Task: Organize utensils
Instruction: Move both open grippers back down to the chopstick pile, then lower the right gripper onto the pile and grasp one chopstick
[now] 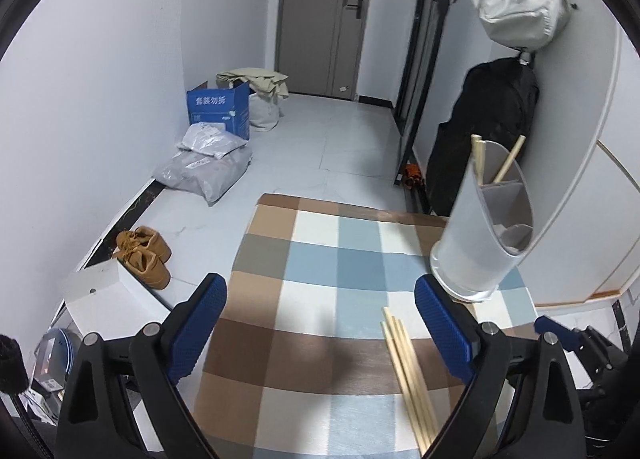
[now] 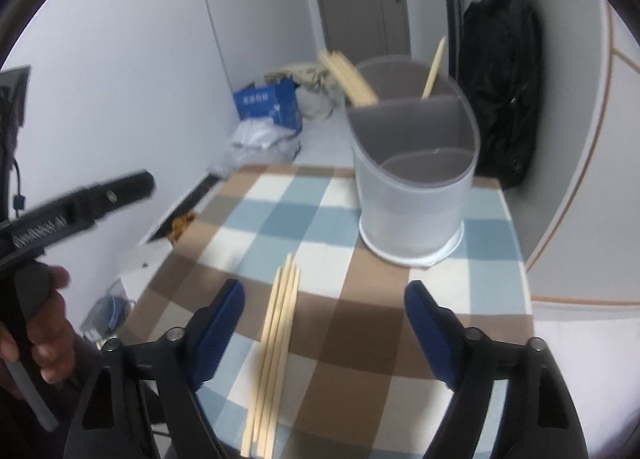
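A grey divided utensil holder (image 2: 414, 187) stands at the far right of the checked tablecloth (image 2: 348, 299); it also shows in the left wrist view (image 1: 482, 235). Several wooden chopsticks (image 2: 352, 81) and one single stick (image 2: 434, 69) stand in its back compartments. A loose bundle of wooden chopsticks (image 2: 276, 355) lies flat on the cloth, also in the left wrist view (image 1: 412, 375). My right gripper (image 2: 324, 327) is open and empty, above the cloth with the bundle near its left finger. My left gripper (image 1: 320, 327) is open and empty, left of the bundle.
The table's left edge drops to the floor, where tan shoes (image 1: 144, 255), a white box (image 1: 108, 299), grey parcels (image 1: 208, 167) and a blue carton (image 1: 218, 109) lie. A black bag (image 2: 500, 99) hangs behind the holder. A white curved wall (image 2: 580, 139) is at right.
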Demonstrator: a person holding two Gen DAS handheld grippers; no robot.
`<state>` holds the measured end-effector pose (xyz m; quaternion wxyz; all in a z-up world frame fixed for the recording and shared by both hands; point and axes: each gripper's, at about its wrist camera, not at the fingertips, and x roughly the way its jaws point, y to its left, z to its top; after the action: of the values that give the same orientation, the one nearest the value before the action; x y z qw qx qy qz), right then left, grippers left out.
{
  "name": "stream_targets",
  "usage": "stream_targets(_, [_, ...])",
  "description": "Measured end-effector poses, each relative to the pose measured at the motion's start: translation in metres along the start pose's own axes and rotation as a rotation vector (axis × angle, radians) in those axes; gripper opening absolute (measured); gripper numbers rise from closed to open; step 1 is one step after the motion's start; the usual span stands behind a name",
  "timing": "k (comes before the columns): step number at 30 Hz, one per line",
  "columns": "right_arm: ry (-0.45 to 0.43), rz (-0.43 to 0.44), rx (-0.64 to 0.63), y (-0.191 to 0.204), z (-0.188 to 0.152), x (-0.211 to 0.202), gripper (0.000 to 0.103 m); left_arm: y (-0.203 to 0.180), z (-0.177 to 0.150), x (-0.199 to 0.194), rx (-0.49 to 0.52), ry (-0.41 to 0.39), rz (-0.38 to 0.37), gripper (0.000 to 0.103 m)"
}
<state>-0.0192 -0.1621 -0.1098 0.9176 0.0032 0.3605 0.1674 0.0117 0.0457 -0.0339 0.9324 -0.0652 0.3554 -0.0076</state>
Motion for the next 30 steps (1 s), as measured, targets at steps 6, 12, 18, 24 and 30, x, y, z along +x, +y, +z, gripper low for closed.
stream_targets(6, [0.103, -0.002, -0.033, 0.008, 0.008, 0.027, 0.067, 0.023, 0.003, 0.009, -0.049, 0.027, 0.015, 0.092])
stream_targets(12, [0.193, -0.024, -0.126, 0.024, 0.014, 0.058, 0.057, 0.039, 0.003, 0.015, -0.075, 0.047, 0.024, 0.092])
stream_targets(18, [0.297, -0.053, -0.186, 0.033, 0.009, 0.098, 0.041, 0.052, 0.004, 0.017, -0.118, 0.064, 0.018, 0.092])
stream_targets(24, [0.349, -0.057, -0.167, 0.030, 0.007, 0.115, 0.029, 0.060, 0.004, 0.018, -0.144, 0.077, 0.012, 0.092])
stream_targets(30, [0.378, -0.084, -0.217, 0.040, 0.012, 0.118, 0.023, 0.067, 0.006, 0.020, -0.173, 0.093, 0.004, 0.092])
